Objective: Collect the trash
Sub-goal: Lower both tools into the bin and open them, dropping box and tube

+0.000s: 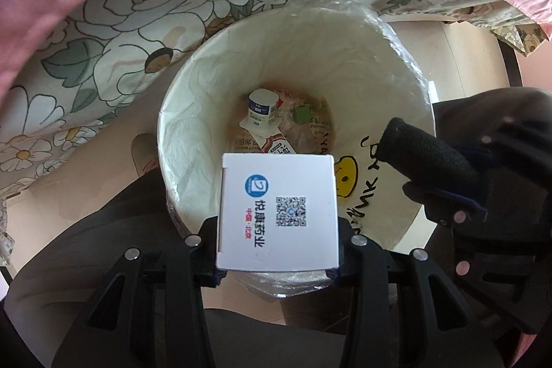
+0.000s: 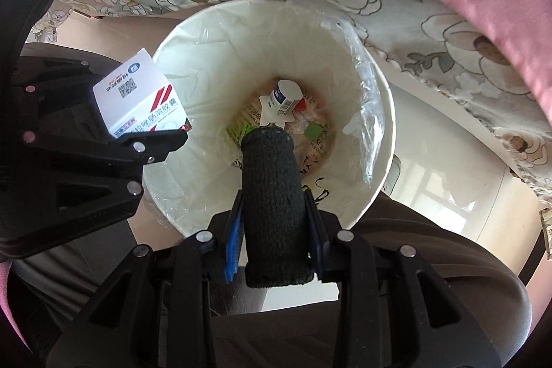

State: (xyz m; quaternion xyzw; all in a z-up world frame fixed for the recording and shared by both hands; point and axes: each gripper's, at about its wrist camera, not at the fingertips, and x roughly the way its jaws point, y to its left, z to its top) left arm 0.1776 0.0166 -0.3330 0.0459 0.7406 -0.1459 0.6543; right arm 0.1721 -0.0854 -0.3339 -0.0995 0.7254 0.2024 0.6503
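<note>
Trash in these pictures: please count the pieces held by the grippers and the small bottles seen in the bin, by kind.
White box, in left gripper: 1
Black knitted tube, in right gripper: 1
White bottle, in bin: 1
Total: 3

Beige floor [image 1: 459, 57], lined white bin [image 1: 193, 112] standing on it

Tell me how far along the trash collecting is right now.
Some trash is already in: a small white bottle and wrappers lie at the bottom of the lined bin. In hand: the left gripper clamps a white medicine box over the bin, and the right gripper clamps a black knitted roll above the opening. Left: release both so they drop in. Other trash nearby can't be seen.
</note>
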